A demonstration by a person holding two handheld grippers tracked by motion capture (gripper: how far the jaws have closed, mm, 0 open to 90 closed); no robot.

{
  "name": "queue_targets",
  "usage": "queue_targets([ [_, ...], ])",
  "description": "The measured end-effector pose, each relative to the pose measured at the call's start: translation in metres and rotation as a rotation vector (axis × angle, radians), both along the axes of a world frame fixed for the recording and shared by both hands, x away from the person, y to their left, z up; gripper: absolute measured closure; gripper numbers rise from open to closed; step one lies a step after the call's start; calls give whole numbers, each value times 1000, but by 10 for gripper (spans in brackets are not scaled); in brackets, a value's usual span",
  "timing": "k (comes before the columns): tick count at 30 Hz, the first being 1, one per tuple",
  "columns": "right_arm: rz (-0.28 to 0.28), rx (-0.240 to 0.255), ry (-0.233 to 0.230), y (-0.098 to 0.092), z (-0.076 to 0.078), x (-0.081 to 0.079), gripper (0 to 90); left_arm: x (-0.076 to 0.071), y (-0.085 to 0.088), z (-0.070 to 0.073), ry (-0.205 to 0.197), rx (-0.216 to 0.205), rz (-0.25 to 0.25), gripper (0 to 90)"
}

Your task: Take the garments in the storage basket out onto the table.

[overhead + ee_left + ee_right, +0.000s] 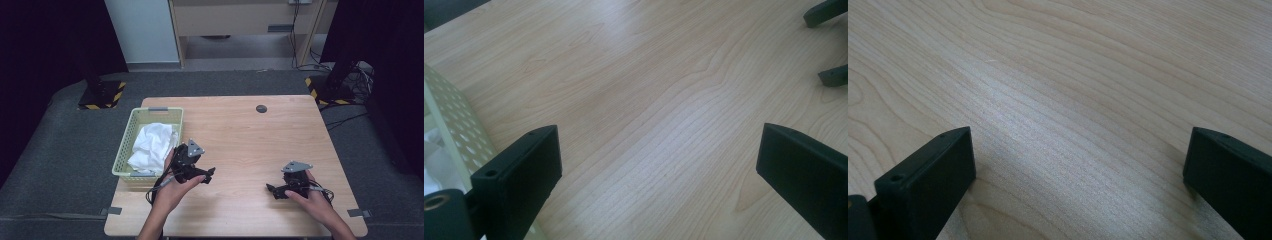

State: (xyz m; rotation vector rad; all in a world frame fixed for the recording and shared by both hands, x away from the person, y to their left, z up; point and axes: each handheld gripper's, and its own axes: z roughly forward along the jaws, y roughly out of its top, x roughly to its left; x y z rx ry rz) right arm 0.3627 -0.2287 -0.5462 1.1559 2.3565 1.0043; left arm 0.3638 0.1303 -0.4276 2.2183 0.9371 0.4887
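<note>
Woodgrain table (240, 135), smooth, pale. Perforated pale-green plastic basket (125, 152) at left edge, crumpled white cloth (152, 145) inside. Left gripper (207, 175) beside basket, right gripper (272, 189) well apart; both jaws wide, empty.

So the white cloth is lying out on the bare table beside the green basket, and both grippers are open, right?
Not quite. The white cloth lies inside the green basket, not on the table, as the high view shows. Both the left gripper and right gripper are indeed open.
</note>
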Motion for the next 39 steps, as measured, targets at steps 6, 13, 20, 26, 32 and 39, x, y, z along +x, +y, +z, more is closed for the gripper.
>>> queue_targets([
  [6, -2, -1, -3, 0, 0, 0, 4, 0, 2, 0, -4, 11, 2, 39],
  [13, -14, -1, -2, 2, 0, 1, 4, 0, 2, 0, -9, 26, -5, 45],
  [20, -12, -2, -3, 2, 0, 2, 3, 2, 2, -1, -5, 53, -13, 48],
  [26, -12, -2, -3, 2, 0, 2, 4, 7, 5, -3, 2, 83, -8, 53],
  [32, -12, -2, -3, 2, 0, 2, 4, 17, 18, 6, -2, 115, 26, 61],
  [39, -12, -2, -3, 2, 0, 2, 3, 25, 29, 18, -4, 157, 49, 60],
])
